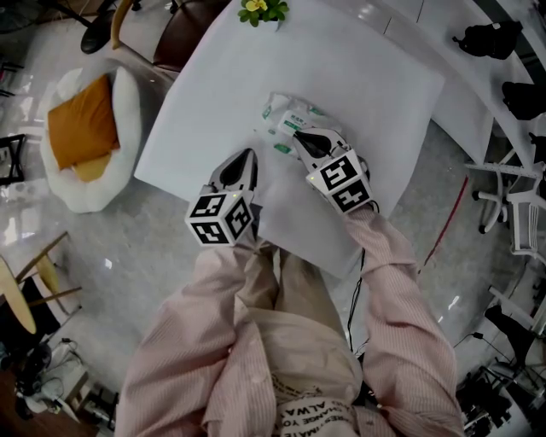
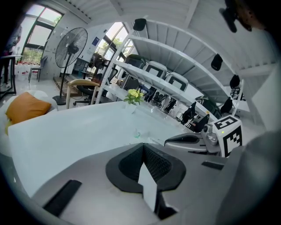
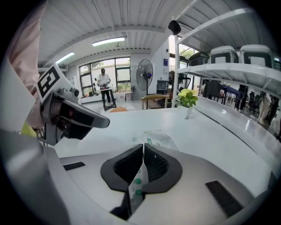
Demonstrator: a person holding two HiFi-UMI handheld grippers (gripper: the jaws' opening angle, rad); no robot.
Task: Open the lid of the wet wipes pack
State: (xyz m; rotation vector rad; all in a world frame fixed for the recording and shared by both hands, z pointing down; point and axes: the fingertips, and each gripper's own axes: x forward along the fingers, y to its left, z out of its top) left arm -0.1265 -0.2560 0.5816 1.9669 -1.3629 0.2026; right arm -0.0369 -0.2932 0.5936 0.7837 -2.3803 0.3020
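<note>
The wet wipes pack (image 1: 288,113), white with green print, lies on the white table (image 1: 213,94) in front of me. My right gripper (image 1: 300,136) reaches its near edge and is shut on it. In the right gripper view a strip of the pack's film with green dots sits pinched between the pads of the right gripper (image 3: 143,147), and the rest of the pack (image 3: 159,139) lies just beyond. My left gripper (image 1: 248,155) rests to the left of the pack, apart from it, its jaws shut with nothing held (image 2: 143,147). The lid cannot be made out.
A small pot of yellow flowers (image 1: 263,10) stands at the table's far edge. A white chair with an orange cushion (image 1: 85,136) stands on the floor at left. White shelving (image 1: 512,94) runs along the right. My pink sleeves (image 1: 392,282) fill the foreground.
</note>
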